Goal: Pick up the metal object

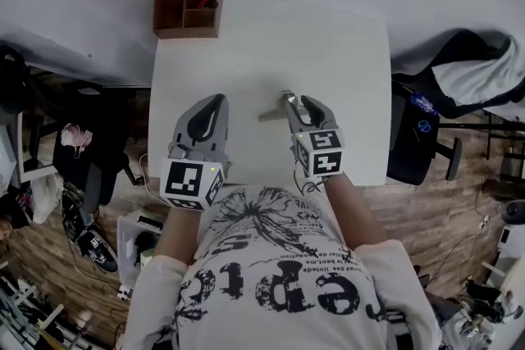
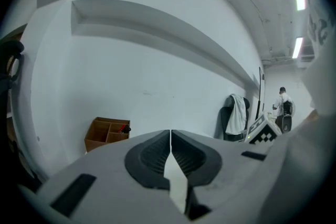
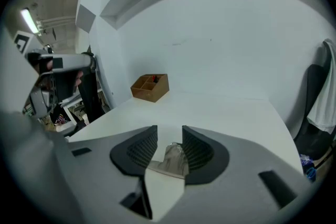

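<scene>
The metal object [image 1: 271, 113] is a small flat grey piece lying on the white table [image 1: 328, 45], and it sticks out to the left of my right gripper [image 1: 297, 99]. In the right gripper view the metal object [image 3: 172, 159] lies between the fingers of the right gripper [image 3: 169, 131]. It sits close to the right pad, and a gap shows at the left pad, so the jaws stand apart. My left gripper [image 1: 217, 100] hovers over the table to the left, well apart from the object. The left gripper [image 2: 170, 132] is shut with nothing in it.
A brown wooden compartment box [image 1: 189, 6] holding a small red item stands at the table's far left corner, also visible as the box [image 3: 150, 86] ahead. A chair draped with a dark jacket [image 1: 459, 70] stands right of the table. Cluttered shelves and cables [image 1: 74, 201] are on the left.
</scene>
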The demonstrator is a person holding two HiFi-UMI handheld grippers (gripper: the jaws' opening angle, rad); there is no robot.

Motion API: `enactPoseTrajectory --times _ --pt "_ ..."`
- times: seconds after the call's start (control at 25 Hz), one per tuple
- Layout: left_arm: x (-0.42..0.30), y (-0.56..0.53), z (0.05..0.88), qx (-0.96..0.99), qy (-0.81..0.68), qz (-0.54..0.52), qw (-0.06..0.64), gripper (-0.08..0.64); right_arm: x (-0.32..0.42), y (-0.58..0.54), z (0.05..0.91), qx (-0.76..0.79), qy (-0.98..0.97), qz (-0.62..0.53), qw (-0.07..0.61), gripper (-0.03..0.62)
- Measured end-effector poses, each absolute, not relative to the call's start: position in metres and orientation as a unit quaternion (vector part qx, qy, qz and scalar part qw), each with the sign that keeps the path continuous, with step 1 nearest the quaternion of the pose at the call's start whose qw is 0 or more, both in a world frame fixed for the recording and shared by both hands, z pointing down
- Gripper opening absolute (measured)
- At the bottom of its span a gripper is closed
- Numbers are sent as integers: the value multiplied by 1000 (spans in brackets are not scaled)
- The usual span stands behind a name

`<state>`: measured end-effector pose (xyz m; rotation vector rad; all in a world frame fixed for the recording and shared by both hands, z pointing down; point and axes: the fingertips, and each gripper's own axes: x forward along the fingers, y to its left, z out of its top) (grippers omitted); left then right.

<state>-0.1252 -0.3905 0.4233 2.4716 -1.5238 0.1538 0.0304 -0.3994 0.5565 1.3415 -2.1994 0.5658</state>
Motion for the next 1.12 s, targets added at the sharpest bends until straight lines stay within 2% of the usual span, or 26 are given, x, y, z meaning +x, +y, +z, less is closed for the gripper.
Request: enactPoseTrajectory --times 0.24,0.36,0.92,1.12 --pt "-138 -412 444 852 -499 76 140 11 29 -414 615 508 -764 251 308 261" --pt "-143 -419 458 854 -489 91 150 11 27 -417 639 511 -743 277 333 294" --pt "-149 -423 492 864 -455 125 176 11 31 -424 688 509 -692 323 396 285" --pt "-147 -419 493 873 -445 129 154 11 30 -426 691 489 -693 331 414 285"
